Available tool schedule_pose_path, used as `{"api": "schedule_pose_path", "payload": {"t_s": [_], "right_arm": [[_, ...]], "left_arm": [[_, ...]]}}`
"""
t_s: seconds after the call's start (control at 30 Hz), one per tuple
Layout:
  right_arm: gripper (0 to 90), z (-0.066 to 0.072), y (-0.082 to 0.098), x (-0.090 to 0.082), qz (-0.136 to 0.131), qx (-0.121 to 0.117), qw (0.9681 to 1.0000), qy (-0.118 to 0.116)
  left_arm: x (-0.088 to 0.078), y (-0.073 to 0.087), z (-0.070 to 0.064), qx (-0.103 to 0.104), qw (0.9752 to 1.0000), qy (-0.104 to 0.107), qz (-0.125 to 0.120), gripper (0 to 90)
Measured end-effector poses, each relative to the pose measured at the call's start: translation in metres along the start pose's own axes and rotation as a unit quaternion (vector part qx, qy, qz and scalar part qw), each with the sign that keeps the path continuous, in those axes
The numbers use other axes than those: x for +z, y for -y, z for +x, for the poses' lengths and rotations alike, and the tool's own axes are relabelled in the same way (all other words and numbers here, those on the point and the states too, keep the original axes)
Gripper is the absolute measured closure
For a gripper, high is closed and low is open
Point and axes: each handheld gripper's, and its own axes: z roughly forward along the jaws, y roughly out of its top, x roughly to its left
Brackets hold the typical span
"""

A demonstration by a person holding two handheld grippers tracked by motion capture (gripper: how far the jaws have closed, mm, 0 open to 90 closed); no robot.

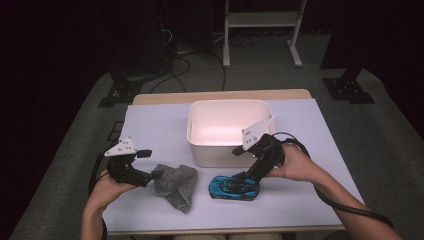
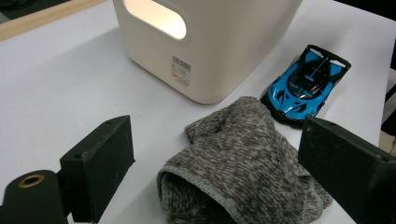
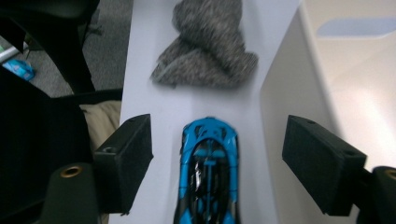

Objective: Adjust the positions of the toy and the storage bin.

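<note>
Both grippers line up on their targets.
Right gripper [image 3: 217, 154] spread astride the toy car [image 3: 210, 172]; left gripper [image 2: 215, 158] spread around the grey cloth [image 2: 238, 158], ready to pinch.

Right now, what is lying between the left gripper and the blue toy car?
The grey cloth lies crumpled between the left gripper and the blue toy car in the high view, on the table.

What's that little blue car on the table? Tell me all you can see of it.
The toy car is a glossy blue and black sports model with a rear wing, probably plastic or metal. It sits upright on its wheels on the white table, before the white bin, beside the grey cloth. The right gripper straddles it with open jaws, touching nothing.
</note>
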Motion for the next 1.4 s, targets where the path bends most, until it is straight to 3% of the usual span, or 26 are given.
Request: {"api": "schedule_pose_path", "payload": {"t_s": [0.2,0.3,0.5,0.9,1.4], "right_arm": [[20.5,0.01,0.029,0.03,0.021,0.01,0.9997,0.0],[19.9,0.012,0.044,0.046,0.024,0.025,0.9994,-0.002],[18.4,0.01,0.062,0.069,0.042,0.033,0.9985,0.014],[18.1,0.003,0.069,0.096,0.07,0.026,0.9971,0.016],[19.3,0.0,0.071,0.115,0.092,0.022,0.9955,0.011]], "left_arm": [[-0.002,0.001,-0.001,0.001,1.0,-0.002,-0.001,9.6],[-0.002,0.002,-0.002,-0.001,1.0,-0.003,-0.001,9.6],[-0.001,0.002,-0.002,0.0,1.0,-0.002,0.004,9.6],[0.001,0.003,-0.002,0.0,1.0,-0.001,0.008,9.6],[0.002,0.003,-0.002,0.0,0.9999,0.001,0.011,9.6]]}}
